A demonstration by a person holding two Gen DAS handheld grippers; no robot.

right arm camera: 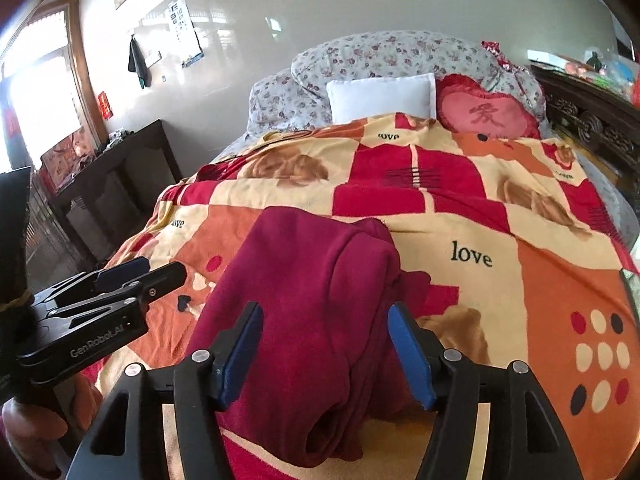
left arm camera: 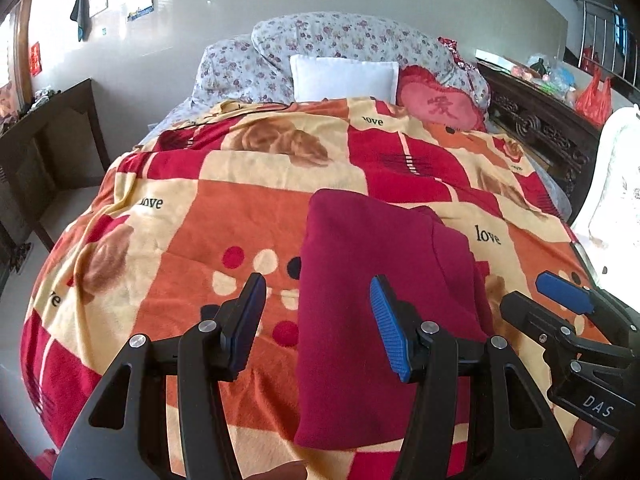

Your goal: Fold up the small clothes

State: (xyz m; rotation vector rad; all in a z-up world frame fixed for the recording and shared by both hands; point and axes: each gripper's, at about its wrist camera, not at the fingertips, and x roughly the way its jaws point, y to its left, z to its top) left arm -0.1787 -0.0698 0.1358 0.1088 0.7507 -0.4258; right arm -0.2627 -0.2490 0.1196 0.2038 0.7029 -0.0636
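Observation:
A dark red garment [left arm camera: 380, 280] [right arm camera: 316, 280] lies folded into a long strip on the red, orange and cream blanket [left arm camera: 200, 240] [right arm camera: 520, 280] that covers the bed. My left gripper [left arm camera: 318, 320] hovers open above the strip's left edge, with no cloth pinched between its blue pads. My right gripper [right arm camera: 326, 356] is open above the near end of the garment, and its pads stand clear of the fabric. Each gripper shows in the other's view: the right gripper [left arm camera: 540, 300] at the right, the left gripper [right arm camera: 160, 267] at the left, held by a hand.
Floral pillows [left arm camera: 340, 40], a white pillow [left arm camera: 344, 78] and a red heart cushion [left arm camera: 440, 106] lie at the bed's head. A dark wooden table [left arm camera: 48, 140] stands left of the bed. Carved dark furniture [left arm camera: 540, 132] with a red bag [left arm camera: 594, 98] and a white cloth [left arm camera: 616, 184] stand at the right.

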